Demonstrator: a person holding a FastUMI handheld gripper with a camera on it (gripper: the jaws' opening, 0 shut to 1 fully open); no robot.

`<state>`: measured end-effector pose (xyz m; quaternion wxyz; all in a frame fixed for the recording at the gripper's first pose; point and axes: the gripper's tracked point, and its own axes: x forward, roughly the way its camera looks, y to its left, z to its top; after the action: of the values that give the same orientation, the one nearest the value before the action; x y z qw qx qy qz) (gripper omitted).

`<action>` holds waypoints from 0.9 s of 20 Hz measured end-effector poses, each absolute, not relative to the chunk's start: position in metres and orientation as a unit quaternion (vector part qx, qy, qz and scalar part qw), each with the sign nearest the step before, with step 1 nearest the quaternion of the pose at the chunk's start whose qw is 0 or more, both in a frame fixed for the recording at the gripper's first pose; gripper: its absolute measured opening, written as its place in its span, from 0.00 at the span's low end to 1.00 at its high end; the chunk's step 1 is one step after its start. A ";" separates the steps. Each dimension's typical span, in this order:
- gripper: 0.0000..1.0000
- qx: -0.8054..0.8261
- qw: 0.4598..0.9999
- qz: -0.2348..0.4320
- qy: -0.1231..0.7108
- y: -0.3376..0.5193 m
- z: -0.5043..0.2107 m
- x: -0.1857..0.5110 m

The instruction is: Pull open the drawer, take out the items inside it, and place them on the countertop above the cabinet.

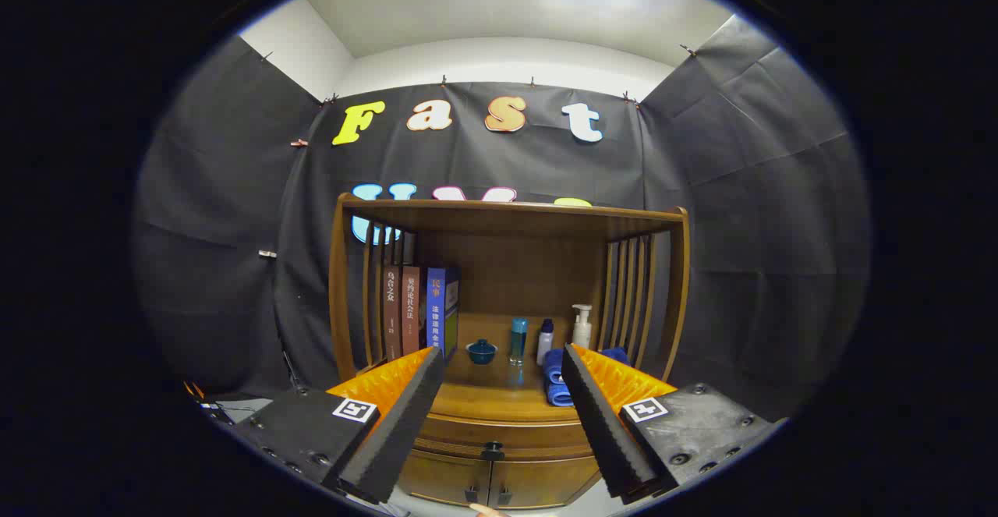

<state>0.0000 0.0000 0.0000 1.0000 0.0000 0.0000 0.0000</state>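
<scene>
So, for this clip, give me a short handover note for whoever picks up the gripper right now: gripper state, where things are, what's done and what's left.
Gripper: open, fingers spread wide and holding nothing, aimed at the cabinet front from a little way off.
Drawer: shut, its dark knob between and below the fingertips, untouched. Its contents cannot be seen.
Countertop: already carries books, a small blue bowl, three bottles and rolled blue towels; free space at the front middle.
Done: nothing yet.
Left: grip the knob, pull the drawer open, lift out the items, set them on the countertop.
</scene>
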 end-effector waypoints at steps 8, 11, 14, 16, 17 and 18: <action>0.99 0.013 1.000 0.001 0.009 -0.003 -0.006 -0.001; 0.99 0.018 1.000 0.001 0.006 -0.004 -0.003 -0.004; 0.99 0.015 1.000 -0.002 0.007 -0.006 -0.004 -0.004; 0.99 0.017 1.000 -0.003 0.009 -0.007 -0.005 -0.005; 0.99 0.017 1.000 -0.003 0.010 -0.007 -0.005 -0.006; 0.99 0.018 1.000 -0.003 0.011 -0.006 -0.007 -0.006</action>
<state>-0.0057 -0.0060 -0.0067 0.9998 0.0176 0.0113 -0.0028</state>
